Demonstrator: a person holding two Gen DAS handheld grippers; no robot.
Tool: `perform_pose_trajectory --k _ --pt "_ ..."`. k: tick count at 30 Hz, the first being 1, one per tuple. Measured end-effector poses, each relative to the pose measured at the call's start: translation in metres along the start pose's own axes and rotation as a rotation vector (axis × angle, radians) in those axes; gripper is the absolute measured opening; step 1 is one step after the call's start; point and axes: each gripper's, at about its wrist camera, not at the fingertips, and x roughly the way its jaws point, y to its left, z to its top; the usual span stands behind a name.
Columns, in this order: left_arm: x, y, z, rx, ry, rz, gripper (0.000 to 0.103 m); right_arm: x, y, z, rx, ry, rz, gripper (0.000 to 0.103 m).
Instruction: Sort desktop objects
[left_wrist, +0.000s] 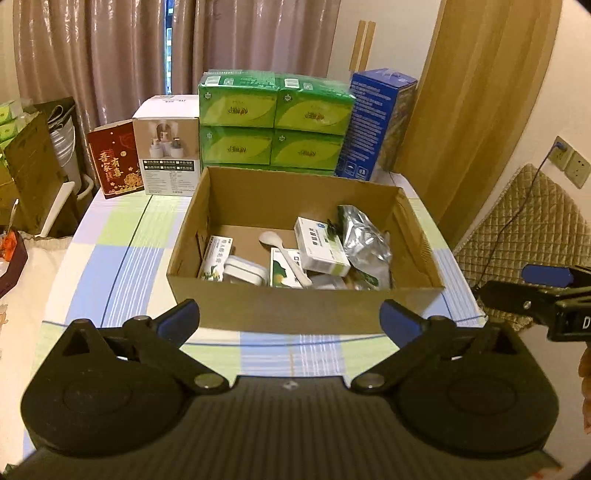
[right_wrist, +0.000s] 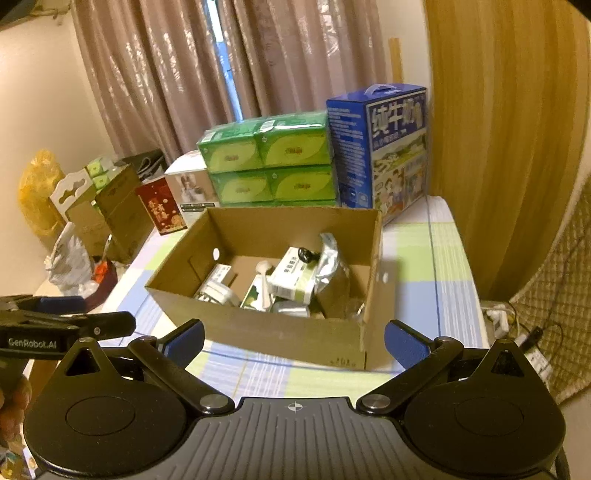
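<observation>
An open cardboard box (left_wrist: 299, 310) (right_wrist: 280, 332) stands on the checked tablecloth. Inside lie several small items: white medicine boxes (left_wrist: 321, 242) (right_wrist: 291, 277), a white spoon (left_wrist: 284, 254), a silver foil pouch (left_wrist: 364, 240) (right_wrist: 330, 266) and a white tin (left_wrist: 245, 273). My left gripper (left_wrist: 290, 319) hangs open just in front of the box's near wall, nothing between its fingers. My right gripper (right_wrist: 293, 341) is also open and empty before the box's near corner. In the left wrist view the right gripper (left_wrist: 524, 291) shows at the right edge; in the right wrist view the left gripper (right_wrist: 74, 319) shows at the left edge.
Behind the box stand stacked green tissue packs (left_wrist: 273, 122) (right_wrist: 269, 166), a blue milk carton (left_wrist: 380, 122) (right_wrist: 384, 147), a white product box (left_wrist: 166, 155) and a red box (left_wrist: 116, 158). Brown cartons (right_wrist: 110, 214) and bags sit at the left. A quilted chair (left_wrist: 524, 229) is on the right.
</observation>
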Motion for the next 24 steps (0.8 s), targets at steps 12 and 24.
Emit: perform_pose_trajectory --k 12,24 --pt "-0.075 -0.019 -0.048 0.006 -0.063 0.022 0.102 -0.071 0.016 -0.054 0.012 -0.049 -0.046 0.101" --pt "-0.13 -0.026 -0.089 -0.049 -0.083 0.037 0.102 -0.114 0.035 -0.091 0.044 -0.075 -0.02 0.101"
